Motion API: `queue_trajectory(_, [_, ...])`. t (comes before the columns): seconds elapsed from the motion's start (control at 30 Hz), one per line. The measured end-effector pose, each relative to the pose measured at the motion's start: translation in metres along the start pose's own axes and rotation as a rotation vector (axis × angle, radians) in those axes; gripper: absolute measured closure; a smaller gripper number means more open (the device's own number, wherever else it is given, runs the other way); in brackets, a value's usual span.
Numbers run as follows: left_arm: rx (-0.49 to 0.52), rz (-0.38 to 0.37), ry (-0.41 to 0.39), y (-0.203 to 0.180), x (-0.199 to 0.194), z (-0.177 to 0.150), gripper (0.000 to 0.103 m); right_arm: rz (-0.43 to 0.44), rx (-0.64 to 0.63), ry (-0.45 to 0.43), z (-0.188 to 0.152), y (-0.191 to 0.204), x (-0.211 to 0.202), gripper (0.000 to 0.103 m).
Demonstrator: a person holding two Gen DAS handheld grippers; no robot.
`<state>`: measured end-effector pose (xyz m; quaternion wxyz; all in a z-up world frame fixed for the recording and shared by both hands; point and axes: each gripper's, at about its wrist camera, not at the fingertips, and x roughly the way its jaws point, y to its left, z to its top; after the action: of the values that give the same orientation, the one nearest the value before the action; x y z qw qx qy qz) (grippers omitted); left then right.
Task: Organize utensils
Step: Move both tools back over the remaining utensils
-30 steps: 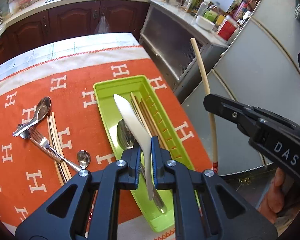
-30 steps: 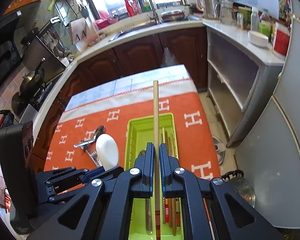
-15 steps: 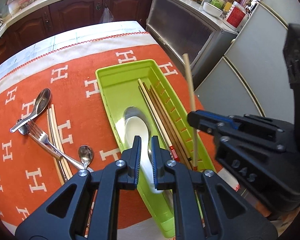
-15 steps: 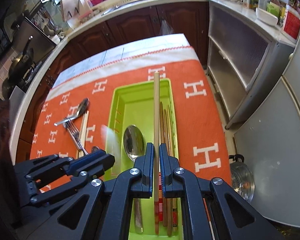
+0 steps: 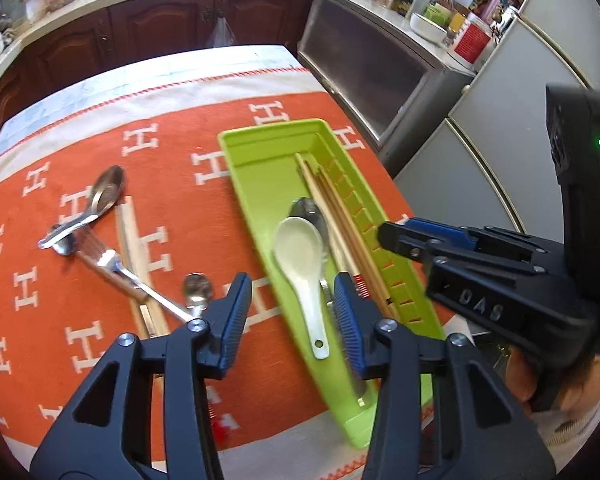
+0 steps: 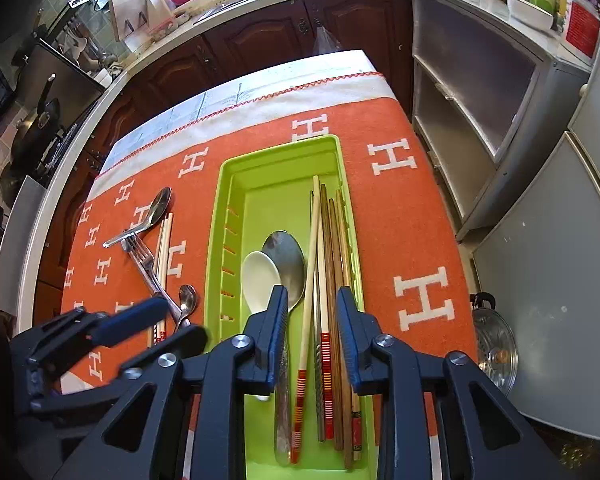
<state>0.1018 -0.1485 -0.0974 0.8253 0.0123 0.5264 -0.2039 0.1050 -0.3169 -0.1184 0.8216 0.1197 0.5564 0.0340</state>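
Observation:
A green tray (image 5: pixel 260 148) (image 6: pixel 228 184) lies on the orange cloth. In it rest a white spoon (image 5: pixel 300 248) (image 6: pixel 258 280), a metal spoon (image 6: pixel 286 258) and several chopsticks (image 5: pixel 332 216) (image 6: pixel 328 260). My left gripper (image 5: pixel 290 300) hangs over the tray's near end; its jaws are opening and the white spoon lies loose below them. My right gripper (image 6: pixel 312 312) is also opening, with a pale chopstick (image 6: pixel 312 264) lying free in the tray under it. On the cloth to the left lie a spoon (image 5: pixel 104 196) (image 6: pixel 148 216), a fork (image 5: pixel 116 264) (image 6: pixel 144 264), a small spoon (image 5: pixel 198 288) (image 6: pixel 187 300) and a chopstick pair (image 5: pixel 134 248) (image 6: pixel 164 256).
The table's right edge drops off beside grey cabinets (image 6: pixel 480 120). A steel pot lid (image 6: pixel 494 352) sits on the floor. Dark wooden cupboards (image 5: pixel 160 24) and a crowded counter run along the back. A person's hand (image 5: pixel 548 380) holds the right gripper.
Both grippers went from shut to partly open. The white spoon left the left gripper and now lies in the tray. The right gripper sank, and its pale chopstick now lies among the others.

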Motion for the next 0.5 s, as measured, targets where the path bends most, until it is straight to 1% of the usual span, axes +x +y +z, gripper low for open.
queue_trajectory(0.23, [-0.056,0.038,-0.02,0.04,-0.024,-0.016,0.063,-0.009,-0.014,-0.006,-0.012,0.004,-0.006,0.068])
queue_trajectory(0.5, [-0.17,0.072,-0.027,0.095,-0.048,-0.037,0.063,0.007,-0.042,-0.008,-0.025,0.022,-0.014,0.068])
